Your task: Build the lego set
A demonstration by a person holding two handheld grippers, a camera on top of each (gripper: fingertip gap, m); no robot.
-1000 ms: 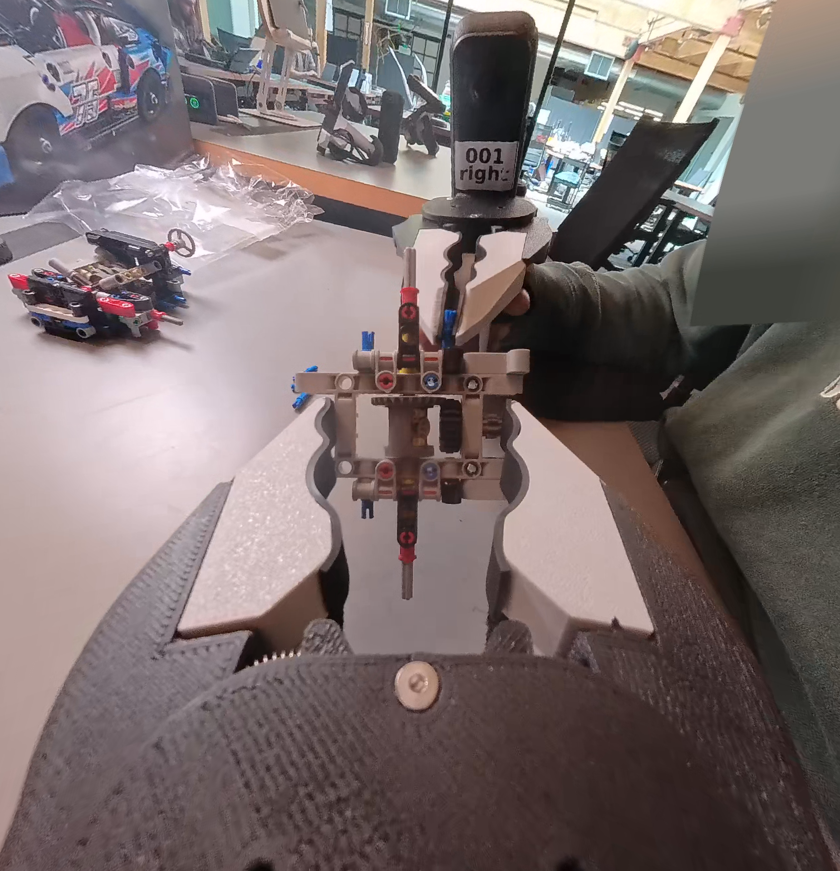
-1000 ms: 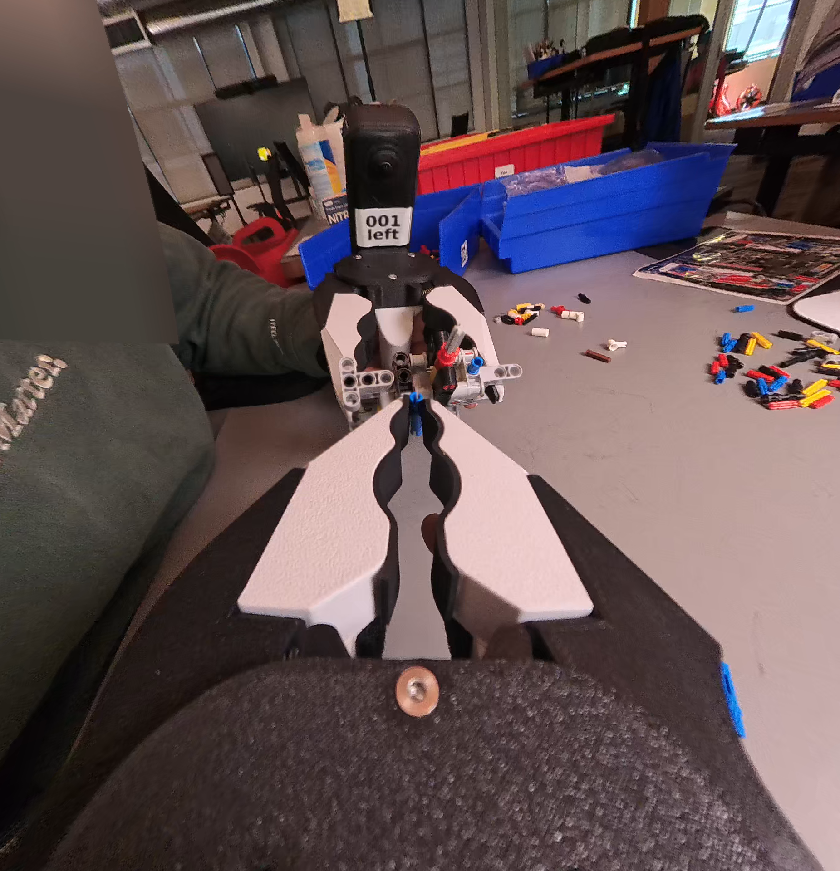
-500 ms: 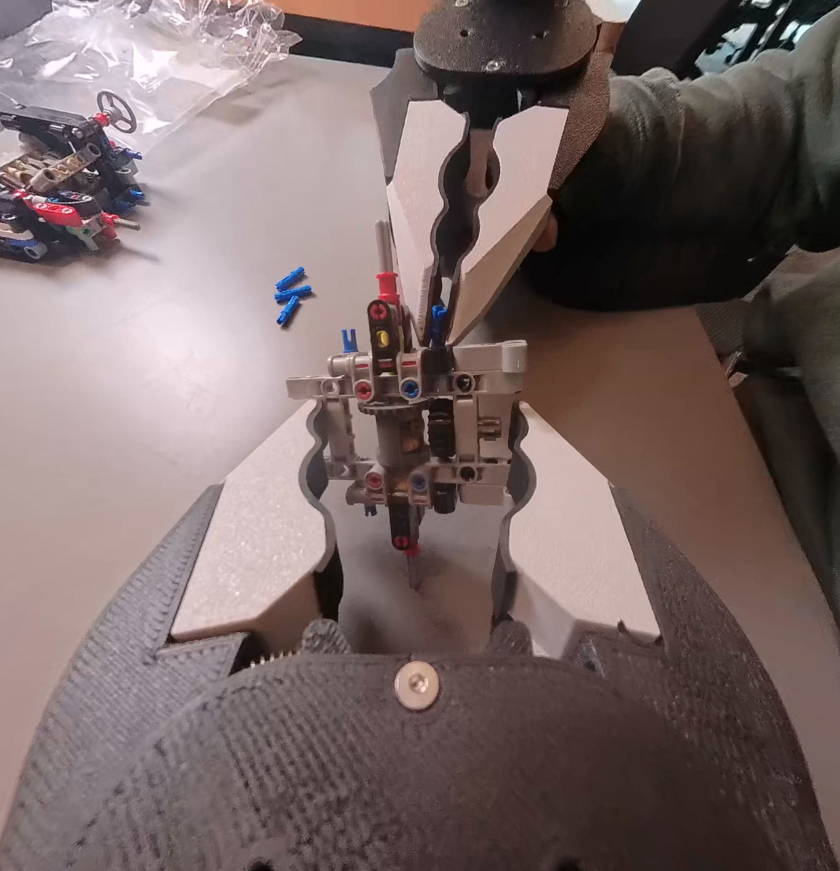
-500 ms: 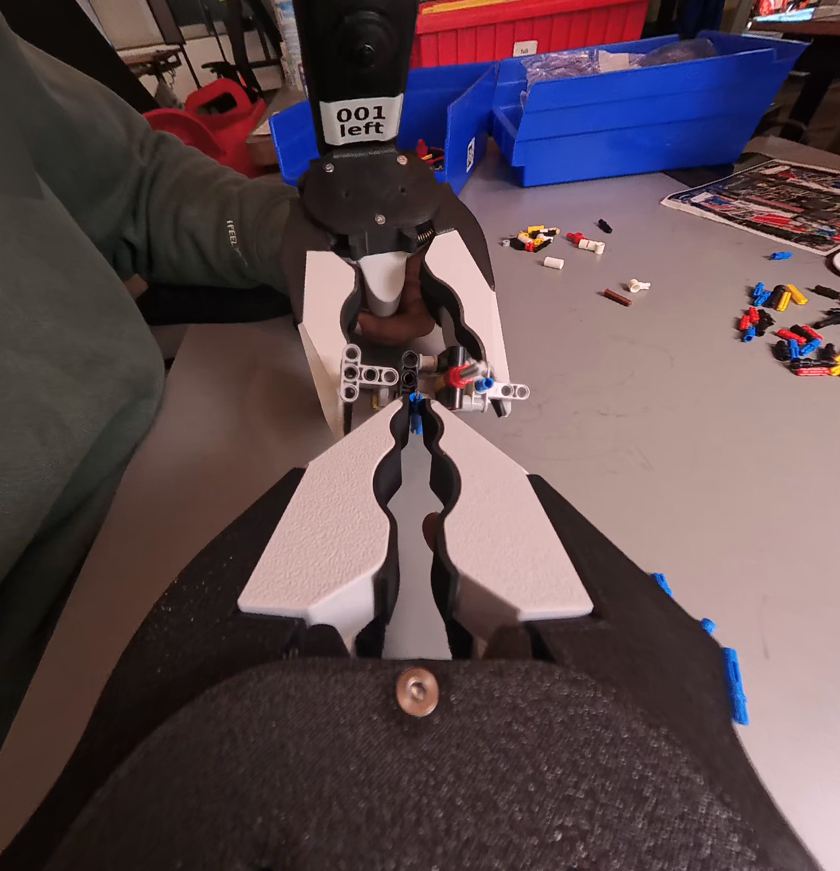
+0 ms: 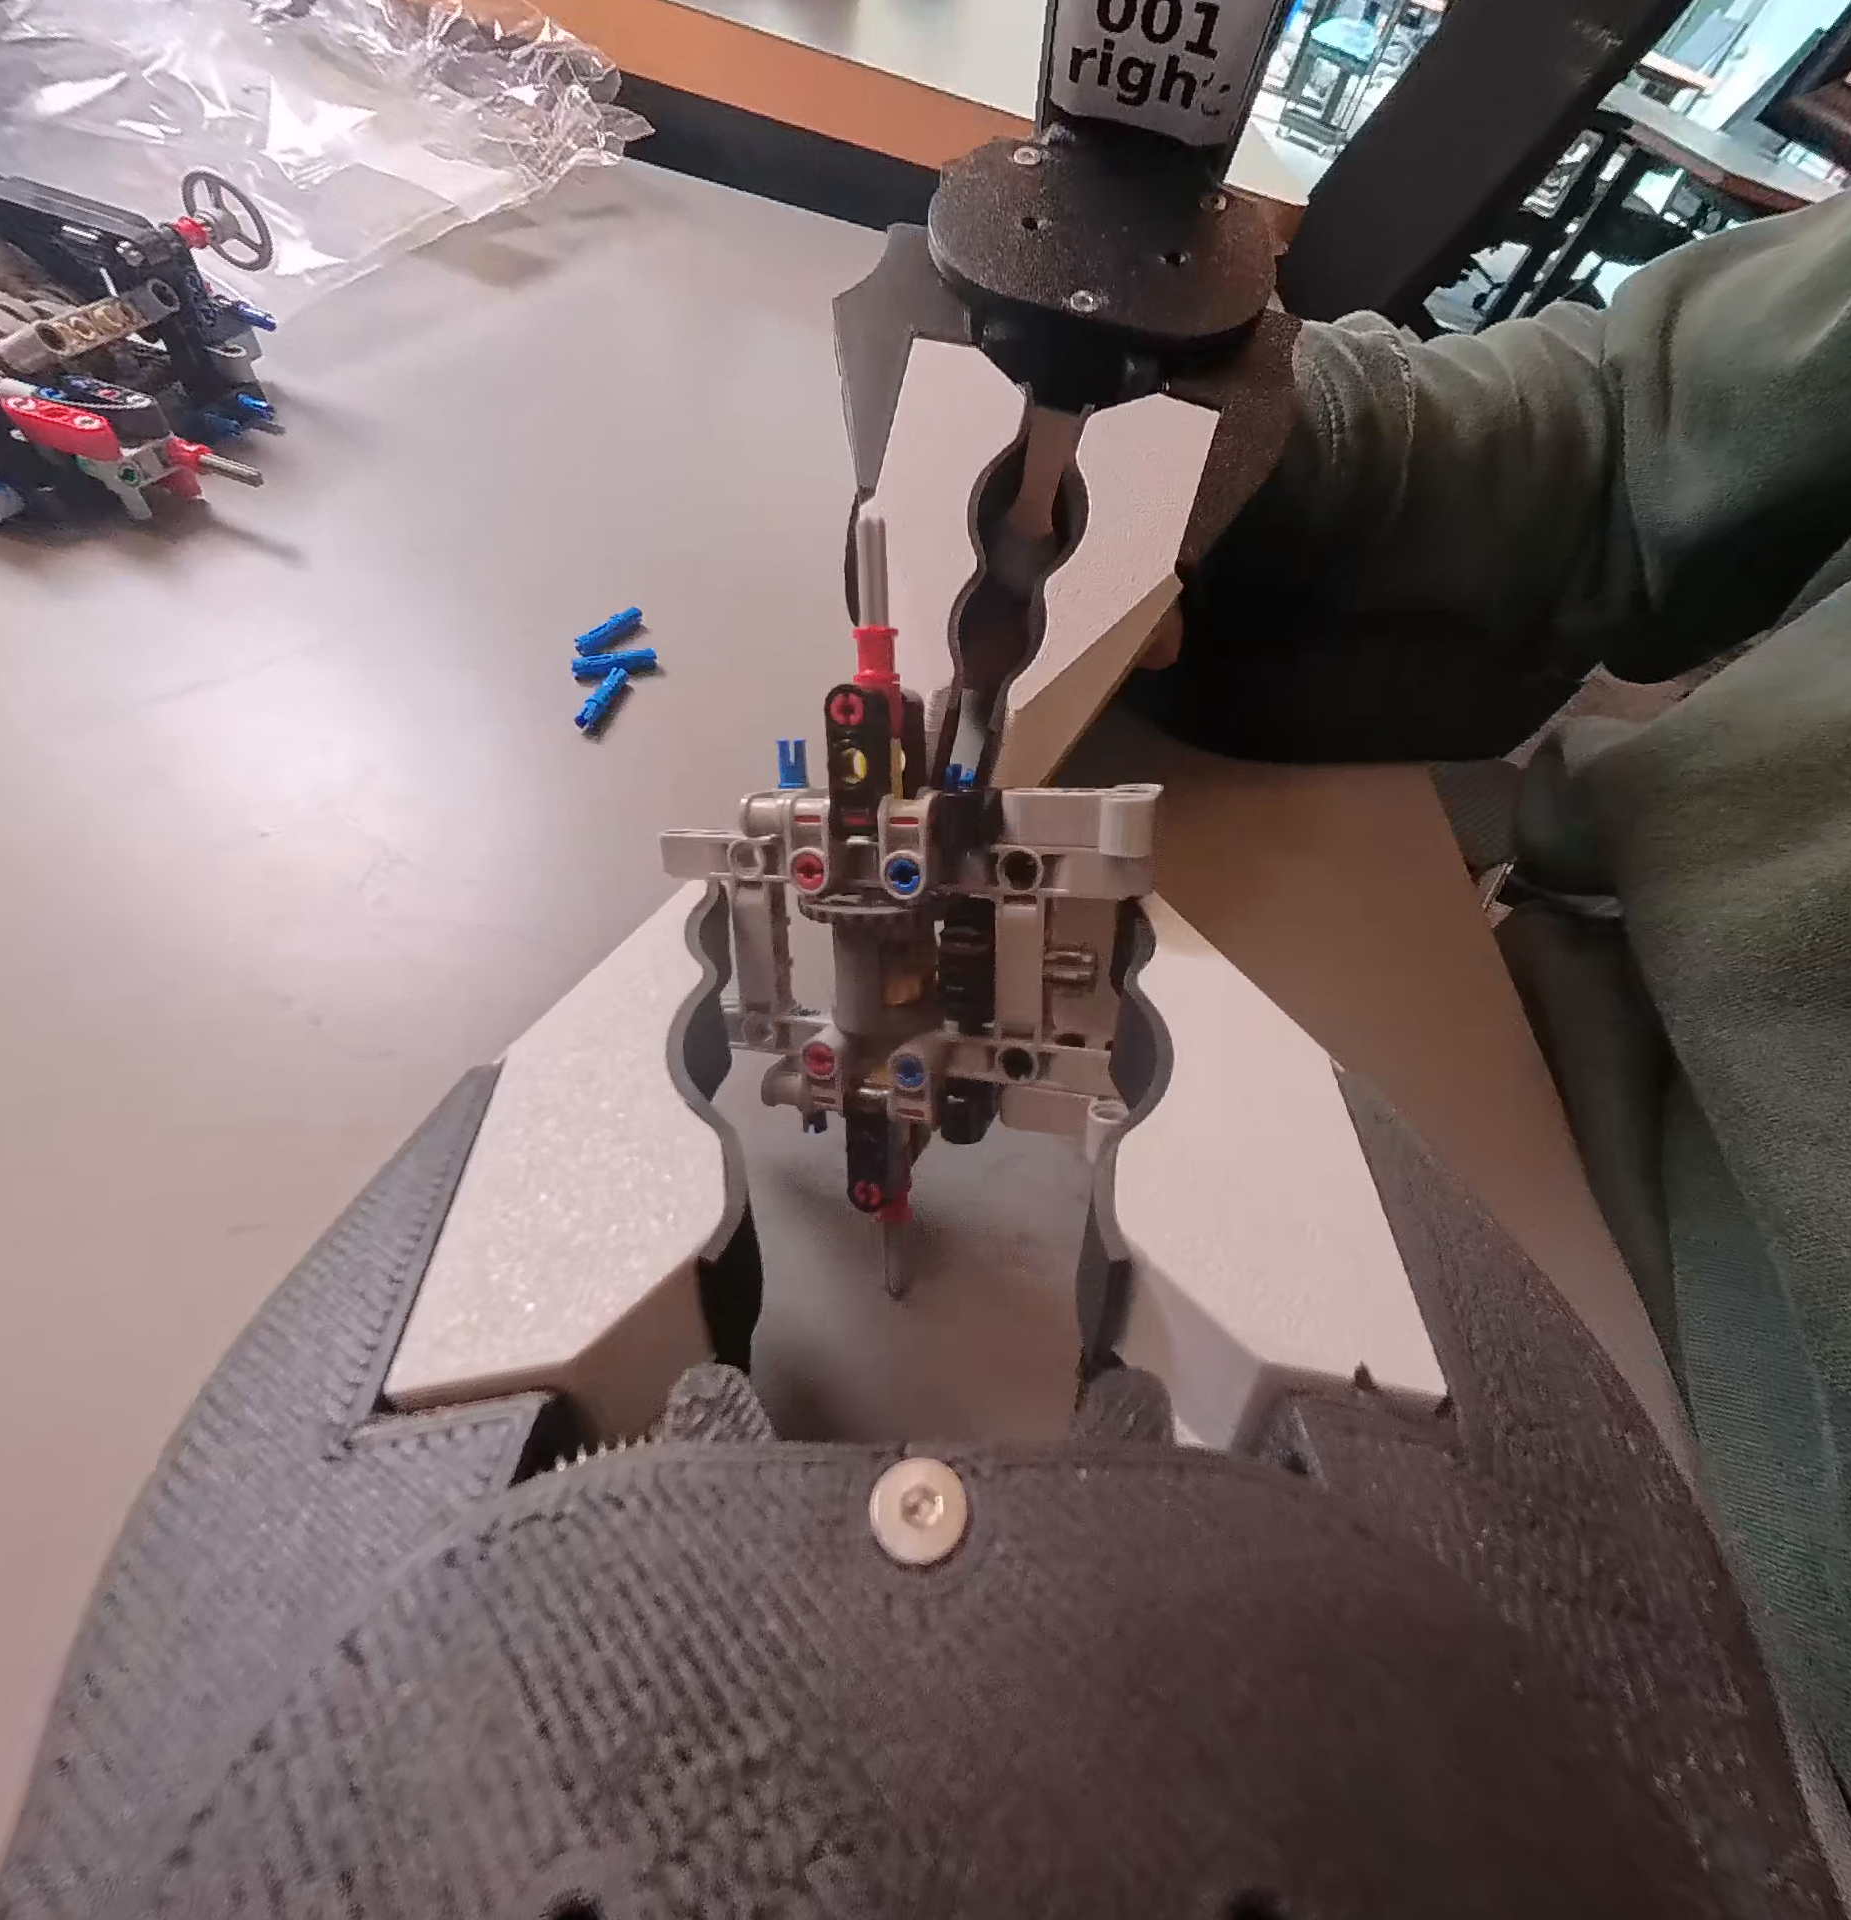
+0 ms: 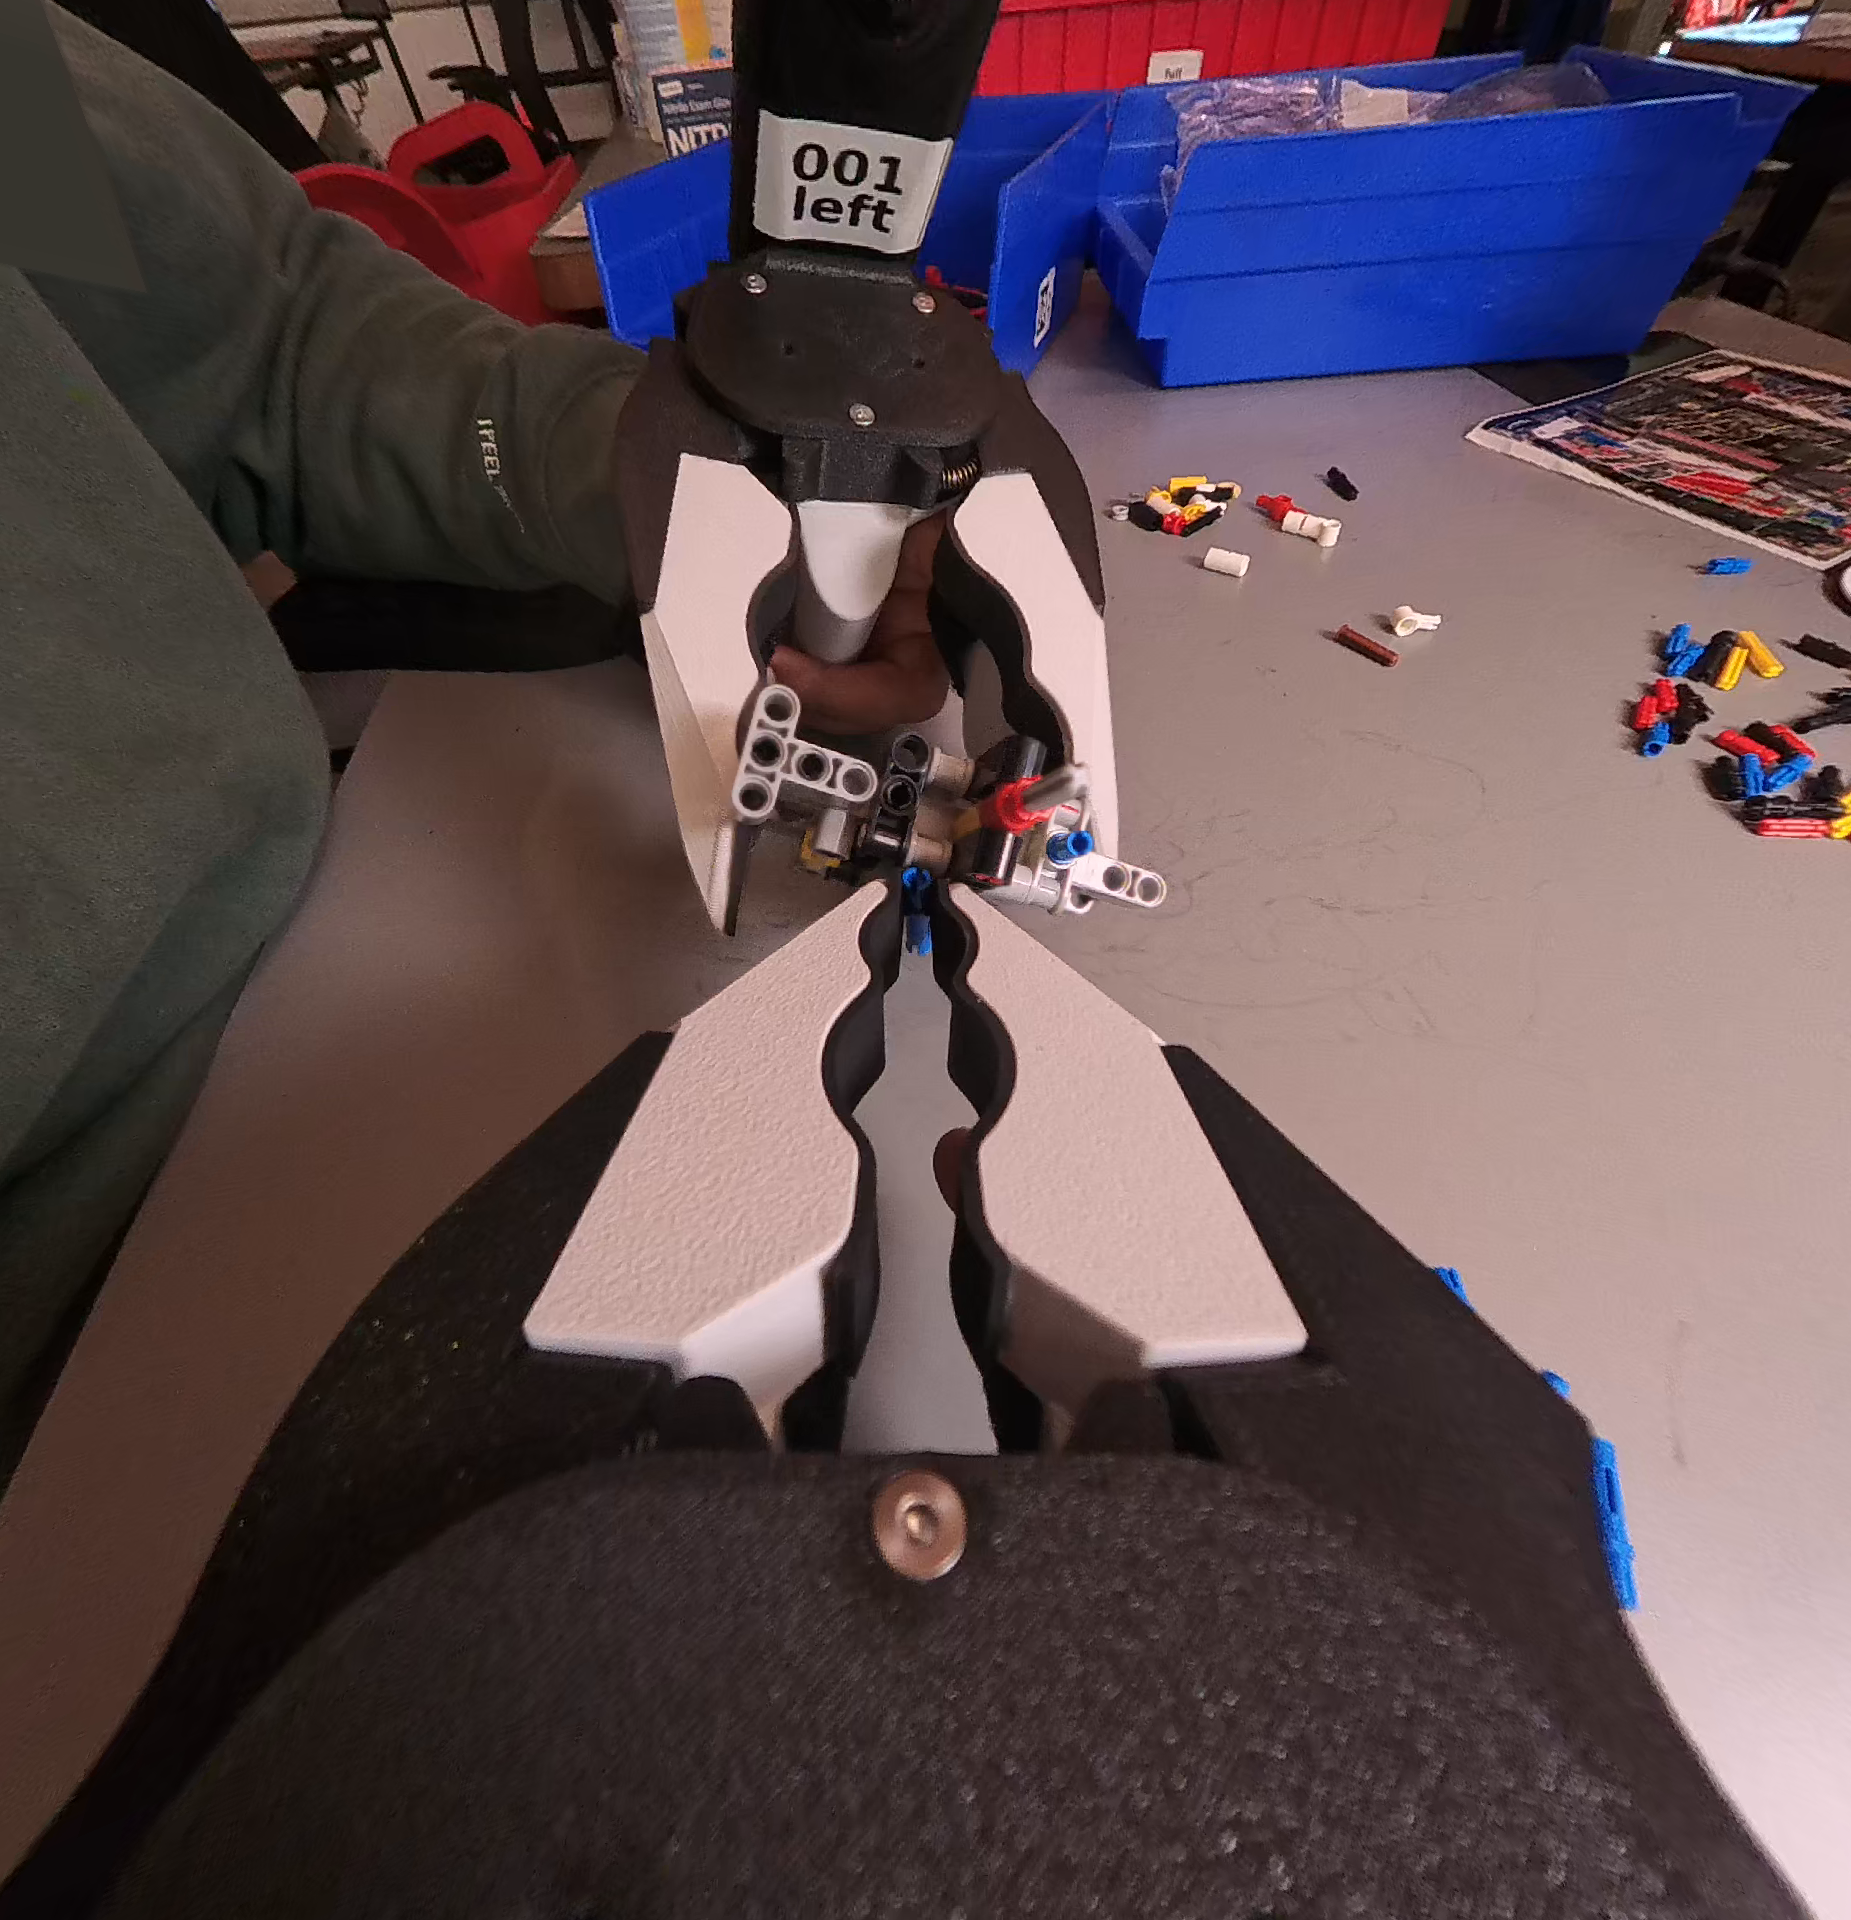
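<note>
My left gripper is shut on a grey toy-brick frame assembly with gears, red and blue pins and a long grey axle; both pads press on its sides, above the grey table. My right gripper is shut on a small blue pin and holds its tip against the top of the assembly. In the left wrist view the right gripper comes down from above onto the assembly's top edge. In the right wrist view the left gripper faces me, holding the assembly.
Three loose blue pins lie on the table left of the assembly. A partly built toy car and a clear plastic bag lie far left. Loose coloured pieces, an instruction sheet and blue bins are at the right. A person's green sleeve is close. Less than 4 cm separates the two grippers' tips.
Both grippers tilted downward toward the table and drew closer together. The left keeps the assembly, the right keeps the blue pin at the assembly's top.
</note>
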